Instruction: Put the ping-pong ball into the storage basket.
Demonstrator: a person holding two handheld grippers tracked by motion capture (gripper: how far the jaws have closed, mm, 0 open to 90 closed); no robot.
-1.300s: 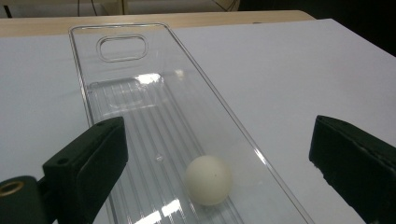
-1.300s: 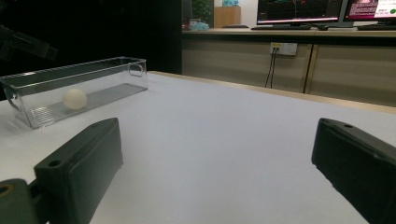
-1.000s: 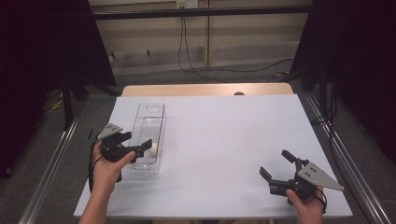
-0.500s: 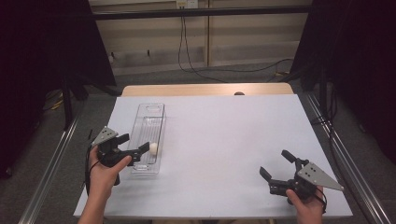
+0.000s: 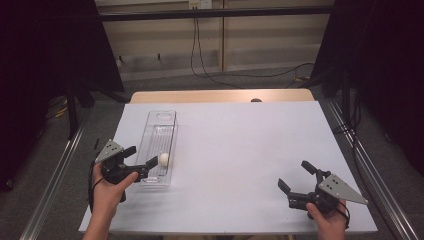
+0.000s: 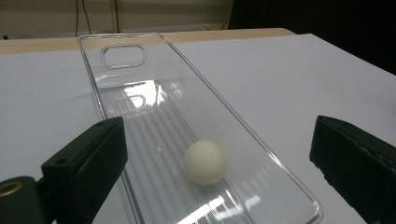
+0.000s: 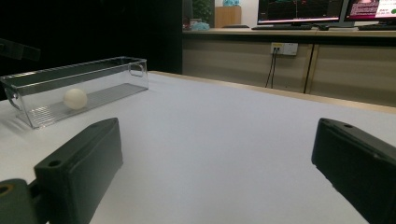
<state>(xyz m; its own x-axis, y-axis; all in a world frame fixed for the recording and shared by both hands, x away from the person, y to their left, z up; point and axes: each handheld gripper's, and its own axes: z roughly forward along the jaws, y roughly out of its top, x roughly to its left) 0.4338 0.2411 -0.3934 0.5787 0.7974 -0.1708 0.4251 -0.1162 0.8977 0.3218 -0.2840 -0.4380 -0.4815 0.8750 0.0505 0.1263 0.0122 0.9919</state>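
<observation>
Ball (image 5: pixel 163 159), white and round, sits inside the clear tray (image 5: pixel 156 125), w/ the tray's ribbed floor under it. In the high view it lies toward the tray's near end, close to the right wall. Tray is a long, narrow, see-through bin on the left part of the white table (image 5: pixel 240 145), its long axis running near to far; a handle cutout shows at its far end wall.

Left gripper (image 5: pixel 142 156) is held in the person's left hand (image 5: pixel 107 187) at the tray's near end, pointing right and a bit far. Jaws are spread wide, released, nothing btwn them. In the left gripper view the ball (image 6: pixel 205 162) lies in the gap btwn the two black jaws but farther off, down in the tray (image 6: pixel 140 93), not touched by either jaw. One jaw tip in the high view looks just beside the ball; can't tell if it's over the tray rim or outside it.

Right gripper (image 5: pixel 295 175) is in the right hand (image 5: pixel 327 220) at the near right corner of the table, well apart from the tray. Jaws also wide apart, holding nothing, hovering just over bare table. The right gripper view looks across the table (image 7: pixel 224 140) to the tray (image 7: pixel 107 70) at far left, ball (image 7: pixel 75 98) visible thru the clear wall.
</observation>
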